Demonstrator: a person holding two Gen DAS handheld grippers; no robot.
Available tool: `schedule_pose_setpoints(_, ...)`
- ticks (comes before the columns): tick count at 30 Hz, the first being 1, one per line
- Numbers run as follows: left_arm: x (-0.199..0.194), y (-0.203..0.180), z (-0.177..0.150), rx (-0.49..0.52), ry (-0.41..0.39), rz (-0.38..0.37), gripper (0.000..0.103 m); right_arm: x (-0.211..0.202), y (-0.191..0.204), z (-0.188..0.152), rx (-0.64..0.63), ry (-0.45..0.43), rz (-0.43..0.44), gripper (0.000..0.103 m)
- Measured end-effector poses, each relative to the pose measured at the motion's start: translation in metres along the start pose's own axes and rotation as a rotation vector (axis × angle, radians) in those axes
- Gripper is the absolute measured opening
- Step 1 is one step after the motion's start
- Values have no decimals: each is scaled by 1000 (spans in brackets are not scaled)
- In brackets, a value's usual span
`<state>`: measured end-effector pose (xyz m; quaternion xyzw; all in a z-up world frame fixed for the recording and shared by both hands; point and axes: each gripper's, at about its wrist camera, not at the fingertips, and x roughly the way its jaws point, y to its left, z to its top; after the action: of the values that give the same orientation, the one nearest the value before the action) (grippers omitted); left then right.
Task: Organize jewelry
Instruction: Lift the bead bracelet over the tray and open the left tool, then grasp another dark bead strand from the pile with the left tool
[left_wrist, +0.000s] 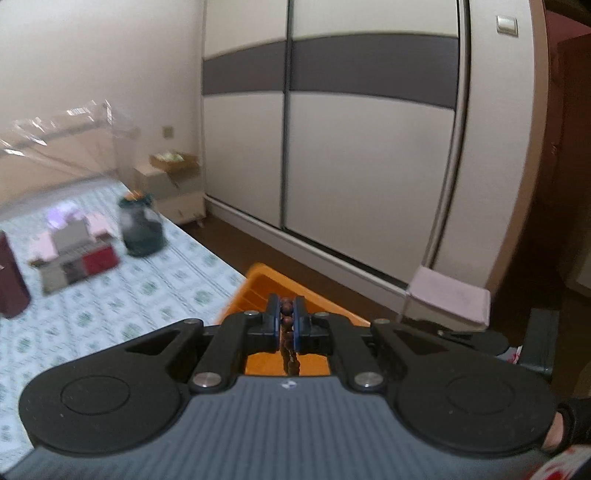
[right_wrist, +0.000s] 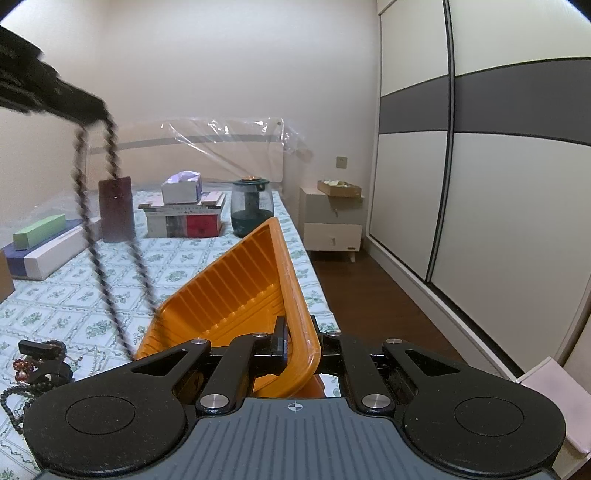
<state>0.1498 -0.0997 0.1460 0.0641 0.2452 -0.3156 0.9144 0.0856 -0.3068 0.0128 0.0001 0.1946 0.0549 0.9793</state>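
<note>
My left gripper (left_wrist: 286, 314) is shut on a brown bead necklace (left_wrist: 286, 325), whose beads show between the blue pads. In the right wrist view the left gripper (right_wrist: 94, 118) is high at the upper left, and the necklace (right_wrist: 110, 258) hangs from it in a long loop down toward the orange tray. My right gripper (right_wrist: 299, 339) is shut on the near rim of the orange tray (right_wrist: 236, 280) and holds it tilted above the bed. A pile of bead jewelry (right_wrist: 33, 369) lies on the bedspread at the lower left.
On the bed (right_wrist: 74, 295) stand a maroon box (right_wrist: 116, 208), stacked boxes with a tissue box (right_wrist: 183, 206), a dark glass jar (right_wrist: 253, 208) and long flat boxes (right_wrist: 40, 243). A nightstand (right_wrist: 332, 221) stands beside the bed. Sliding wardrobe doors (right_wrist: 480, 184) line the right.
</note>
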Motion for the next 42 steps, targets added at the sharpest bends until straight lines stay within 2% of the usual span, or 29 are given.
schedule_pose_setpoints(9,75,-6,-32,-20,158,-45,6,3,-1,1,7,6,3,8)
schedule_pose_setpoints(14,94,0,-41,-28,201,-34,7,6,-1,2,10,11,2,8)
schedule_pose_setpoints(16,94,3,-41,-30,199,-16,11,7,0,2,10,12,1,8)
schedule_pose_setpoints(20,84,17,-44,-49,186,22,14,8,0,2,12,15,0,8)
schedule_pose_setpoints(26,47,41,-60,-81,152,99,22,9,2,2,13,16,-1,8)
schedule_pose_setpoints(28,31,51,-73,-110,135,131,28,10,2,2,13,17,-1,8)
schedule_pose_setpoints(35,-16,78,-119,-180,108,273,28,11,2,2,15,17,3,8)
schedule_pose_setpoints(42,-47,100,-170,-239,163,426,28,11,1,1,18,17,3,8)
